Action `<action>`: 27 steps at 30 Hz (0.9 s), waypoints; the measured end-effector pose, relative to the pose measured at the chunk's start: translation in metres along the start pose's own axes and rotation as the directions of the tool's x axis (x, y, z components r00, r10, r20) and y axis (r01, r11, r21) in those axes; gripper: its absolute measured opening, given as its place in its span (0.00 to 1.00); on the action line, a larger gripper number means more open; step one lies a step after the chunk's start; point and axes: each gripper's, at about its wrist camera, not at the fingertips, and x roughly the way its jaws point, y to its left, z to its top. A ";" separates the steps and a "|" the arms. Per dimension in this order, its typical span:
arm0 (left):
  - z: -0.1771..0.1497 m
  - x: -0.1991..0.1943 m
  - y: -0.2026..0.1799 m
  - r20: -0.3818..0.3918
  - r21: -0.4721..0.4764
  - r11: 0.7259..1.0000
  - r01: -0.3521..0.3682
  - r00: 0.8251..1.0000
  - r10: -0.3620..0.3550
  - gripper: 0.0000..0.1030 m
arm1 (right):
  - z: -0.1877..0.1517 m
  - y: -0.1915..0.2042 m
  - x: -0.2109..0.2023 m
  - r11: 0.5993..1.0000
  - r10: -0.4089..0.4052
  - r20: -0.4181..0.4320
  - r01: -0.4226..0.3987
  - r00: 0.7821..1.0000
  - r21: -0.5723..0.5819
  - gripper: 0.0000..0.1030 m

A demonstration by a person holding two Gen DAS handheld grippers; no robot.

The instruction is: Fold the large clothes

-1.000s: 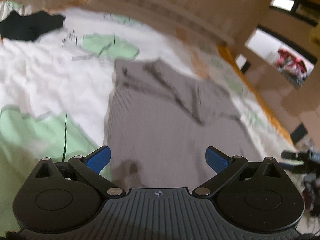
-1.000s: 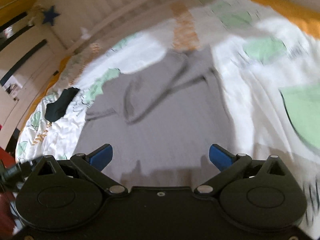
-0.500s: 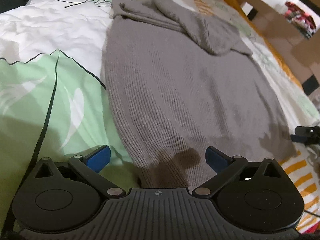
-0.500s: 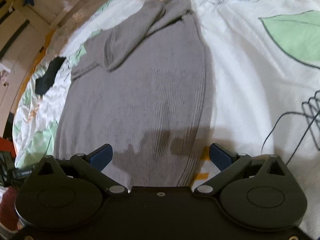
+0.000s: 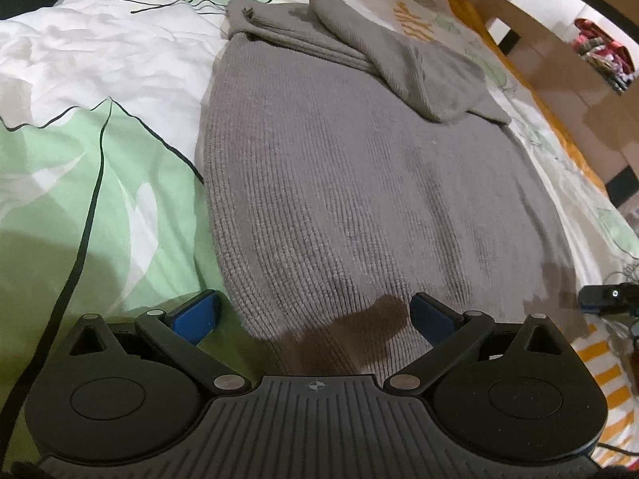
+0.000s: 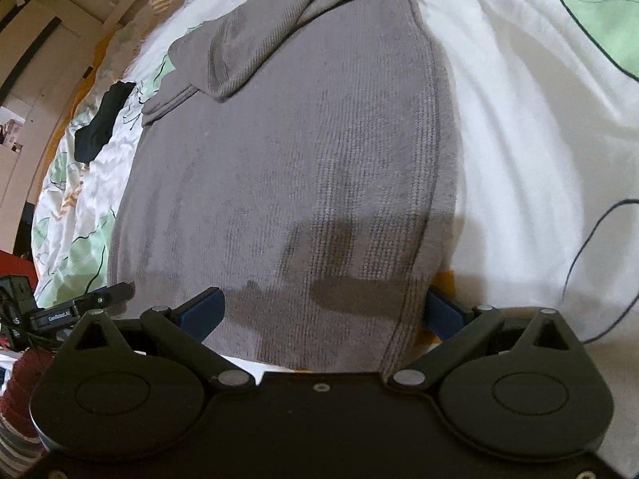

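A grey ribbed knit sweater (image 5: 359, 183) lies flat on the bed, its sleeves folded across the far end (image 5: 383, 52). My left gripper (image 5: 313, 315) is open, low over the sweater's near left hem corner, with the cloth lying between its blue fingers. In the right wrist view the same sweater (image 6: 303, 167) fills the middle. My right gripper (image 6: 325, 313) is open at the near right hem corner, and its right fingertip is partly hidden behind the sweater's edge.
The bed cover (image 5: 92, 167) is white with green leaf shapes and orange stripes (image 5: 599, 363). A black garment (image 6: 100, 123) lies near the sweater's far left. The other gripper's tip (image 5: 607, 295) shows at the right edge. Wooden furniture (image 5: 559, 64) stands beyond the bed.
Both grippers have dropped from high above the bed down to the sweater's near hem. The sweater itself has not moved. Both stay open.
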 end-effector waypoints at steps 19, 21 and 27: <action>-0.008 -0.026 0.037 0.035 -0.266 0.960 0.087 0.996 -0.080 0.33 | -0.003 -0.010 -0.016 0.996 0.083 0.011 -0.084 0.996 0.042 0.97; -0.008 -0.022 0.031 0.016 -0.234 0.971 0.045 0.999 -0.043 0.30 | -0.003 -0.011 -0.015 0.996 0.082 0.012 -0.082 0.997 0.044 0.97; -0.002 -0.016 0.020 -0.009 -0.170 0.985 0.029 0.999 -0.031 0.15 | -0.003 -0.001 -0.007 1.000 0.026 -0.014 -0.026 1.000 -0.001 0.85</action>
